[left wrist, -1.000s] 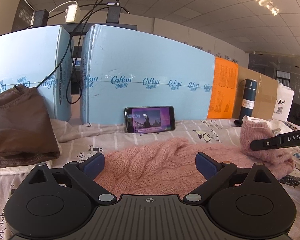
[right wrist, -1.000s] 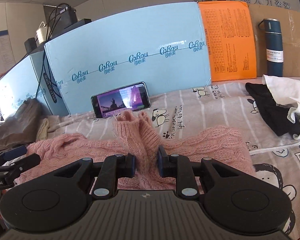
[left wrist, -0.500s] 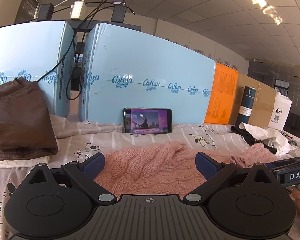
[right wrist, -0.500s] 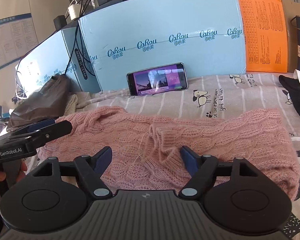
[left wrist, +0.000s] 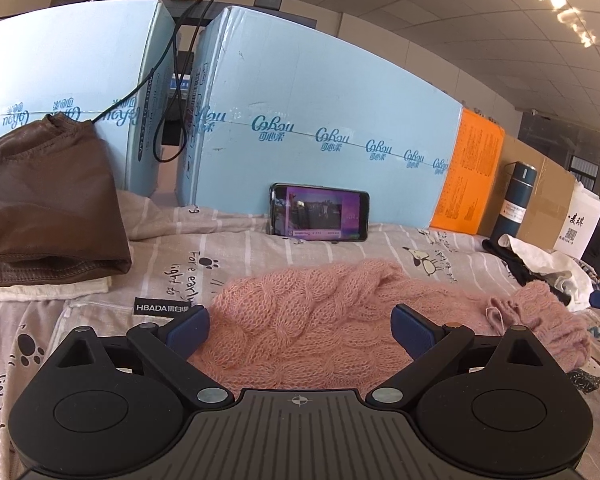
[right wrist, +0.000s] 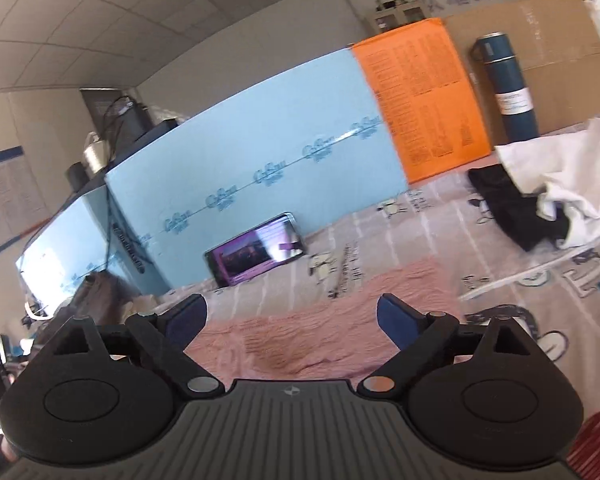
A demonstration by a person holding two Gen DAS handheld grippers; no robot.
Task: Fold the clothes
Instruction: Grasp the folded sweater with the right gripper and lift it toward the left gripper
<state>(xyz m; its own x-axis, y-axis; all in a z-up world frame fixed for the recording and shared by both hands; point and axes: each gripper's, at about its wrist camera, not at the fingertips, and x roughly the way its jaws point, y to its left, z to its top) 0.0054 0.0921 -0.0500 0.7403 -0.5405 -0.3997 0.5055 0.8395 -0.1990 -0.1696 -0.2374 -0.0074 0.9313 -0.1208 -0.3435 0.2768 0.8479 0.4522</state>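
Presently, left tool (left wrist: 300, 328): jaws spread wide, empty, held low over the near edge of the pink knitted sweater (left wrist: 340, 320). Right tool (right wrist: 292, 320): jaws likewise apart and holding nothing, tilted, over the same sweater (right wrist: 320, 320); this view is blurred. The sweater lies across the middle of the bed sheet (left wrist: 240, 256), striped with cartoon prints, one bunched end lying toward the right in the left wrist view. Surroundings, left wrist view: a brown leather garment (left wrist: 44, 208) folded on a white cloth at the left, well apart from the sweater; a phone (left wrist: 319, 212) with lit screen leaning on its long edge against the light blue boxes (left wrist: 320, 120) behind the sweater; an orange panel (left wrist: 470, 176) just beside the boxes; a dark teal bottle (left wrist: 516, 200) upright before a cardboard box (left wrist: 548, 196); a white bag (left wrist: 580, 220) with printed characters at the far right. A black garment (right wrist: 512, 208) and a white garment (right wrist: 572, 176) lie heaped together at the right, near the sweater's end. Cables (left wrist: 176, 80) hang down between the two blue boxes. A black label reading HBADA (left wrist: 162, 307) sits on the sheet just beside the left tool's left finger.
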